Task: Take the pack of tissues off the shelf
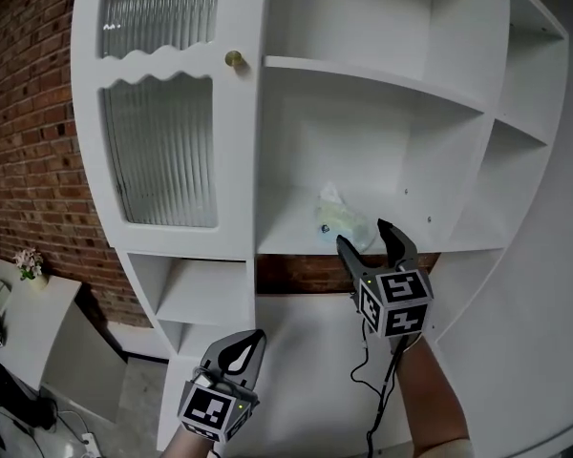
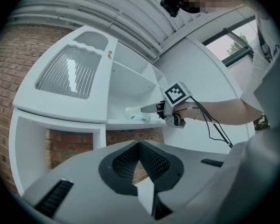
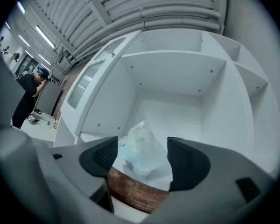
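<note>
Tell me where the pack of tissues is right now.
In the head view the pack of tissues lies near the front edge of the white shelf, right of the glass door, just ahead of the open right gripper.

A white shelf unit (image 1: 382,74) is standing with its open compartments facing forward, and only the middle one is carrying anything. A pack of tissues (image 1: 342,219) in clear wrap is lying directly on that compartment's board (image 1: 286,241), near the front edge, with its crimped end sticking upward.
</note>
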A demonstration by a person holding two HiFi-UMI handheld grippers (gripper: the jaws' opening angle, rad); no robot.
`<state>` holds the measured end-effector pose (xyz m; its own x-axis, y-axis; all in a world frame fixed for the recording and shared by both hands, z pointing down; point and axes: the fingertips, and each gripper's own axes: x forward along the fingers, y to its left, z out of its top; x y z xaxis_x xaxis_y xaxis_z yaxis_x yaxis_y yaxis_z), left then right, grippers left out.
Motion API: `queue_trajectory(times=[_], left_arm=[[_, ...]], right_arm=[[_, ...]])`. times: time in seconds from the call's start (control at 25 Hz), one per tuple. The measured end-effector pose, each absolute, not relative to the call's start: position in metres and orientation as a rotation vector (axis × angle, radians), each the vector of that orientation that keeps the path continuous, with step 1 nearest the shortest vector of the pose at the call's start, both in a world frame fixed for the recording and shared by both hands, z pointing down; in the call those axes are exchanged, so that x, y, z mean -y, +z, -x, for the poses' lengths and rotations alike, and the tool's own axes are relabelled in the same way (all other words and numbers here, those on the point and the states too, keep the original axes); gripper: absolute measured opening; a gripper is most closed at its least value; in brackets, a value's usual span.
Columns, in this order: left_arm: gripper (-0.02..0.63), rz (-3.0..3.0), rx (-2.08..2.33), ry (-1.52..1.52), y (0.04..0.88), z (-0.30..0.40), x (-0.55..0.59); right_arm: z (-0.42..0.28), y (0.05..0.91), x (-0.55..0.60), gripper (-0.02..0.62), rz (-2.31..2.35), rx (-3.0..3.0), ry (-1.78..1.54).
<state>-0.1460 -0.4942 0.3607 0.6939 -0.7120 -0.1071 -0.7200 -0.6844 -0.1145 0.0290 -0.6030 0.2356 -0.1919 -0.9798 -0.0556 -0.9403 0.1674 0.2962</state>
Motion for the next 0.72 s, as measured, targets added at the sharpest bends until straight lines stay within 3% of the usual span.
queue_trajectory(times=[0.28, 0.64, 0.72], left_arm=[[0.012, 2.763, -1.160, 0.097, 0.371, 0.150, 0.504], [0.012, 2.776, -1.187, 0.100, 0.388, 0.152, 0.500], [0.011, 2.774, -1.193, 0.092, 0.389, 0.152, 0.498]], right_arm=[[-0.042, 0.247, 0.641, 0.291, -1.886, 2.214, -0.205], [-0.044, 0.253, 0.641, 0.086, -1.861, 2.190, -0.196], [-0.043, 0.252, 0.639, 0.069, -1.868, 2.203, -0.191]])
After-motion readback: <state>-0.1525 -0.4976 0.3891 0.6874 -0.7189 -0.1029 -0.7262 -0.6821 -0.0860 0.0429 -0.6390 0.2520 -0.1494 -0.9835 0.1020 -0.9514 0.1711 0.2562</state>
